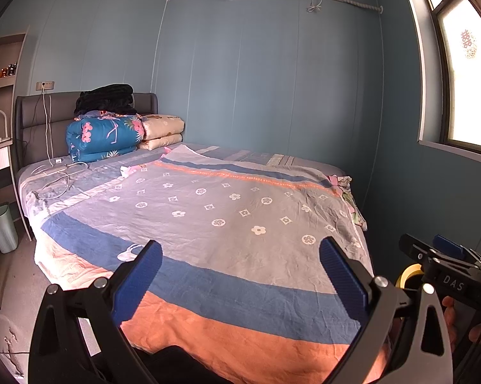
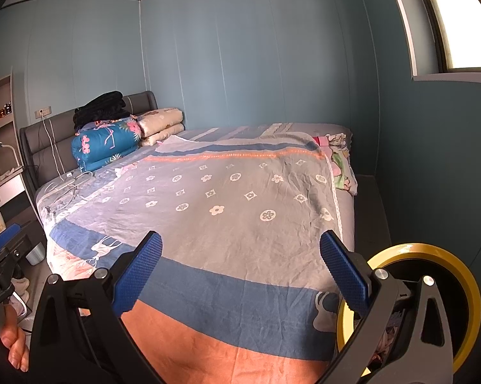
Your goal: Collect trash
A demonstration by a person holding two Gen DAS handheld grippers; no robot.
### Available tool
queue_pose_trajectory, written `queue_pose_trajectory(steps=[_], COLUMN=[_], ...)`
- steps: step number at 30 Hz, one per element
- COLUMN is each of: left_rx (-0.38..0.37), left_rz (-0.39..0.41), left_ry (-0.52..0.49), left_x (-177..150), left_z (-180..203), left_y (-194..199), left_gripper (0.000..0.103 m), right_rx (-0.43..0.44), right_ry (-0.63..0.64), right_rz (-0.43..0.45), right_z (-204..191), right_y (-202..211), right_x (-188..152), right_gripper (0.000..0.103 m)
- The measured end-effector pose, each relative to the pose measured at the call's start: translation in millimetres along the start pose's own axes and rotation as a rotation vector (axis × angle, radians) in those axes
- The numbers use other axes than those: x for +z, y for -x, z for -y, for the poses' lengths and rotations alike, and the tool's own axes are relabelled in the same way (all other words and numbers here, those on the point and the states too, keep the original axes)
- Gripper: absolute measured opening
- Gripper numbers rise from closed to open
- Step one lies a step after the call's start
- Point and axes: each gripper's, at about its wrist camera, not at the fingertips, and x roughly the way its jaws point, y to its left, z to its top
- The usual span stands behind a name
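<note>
Two grippers hover over the bed's [image 1: 227,211] foot — left gripper [image 1: 240,275] and right gripper [image 2: 240,272] both spread, empty; yellow-rimmed bin [image 2: 445,256] just beside the bed.

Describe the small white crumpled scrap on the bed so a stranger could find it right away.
Start at the bed's grey headboard and the folded blue floral quilt stacked against it. Just in front of that quilt, on the bedspread, lies the crumpled white scrap. Unlike the white charger cables nearby, it is a wadded lump with pink flecks.
</note>
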Motion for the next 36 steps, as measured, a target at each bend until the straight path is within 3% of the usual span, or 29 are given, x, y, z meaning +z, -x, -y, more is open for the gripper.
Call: queue_pose_trajectory(steps=[36], left_rx=[-0.017], left_rz=[-0.02], left_ry=[-0.011], left_x=[-0.8], left_z=[4.8], left_y=[-6.9], left_gripper=[0.095], right_rx=[-0.022], right_ry=[-0.025], right_rz=[-0.019], right_z=[0.7], right_y=[-2.2], right_x=[-5.9], right_gripper=[0.095])
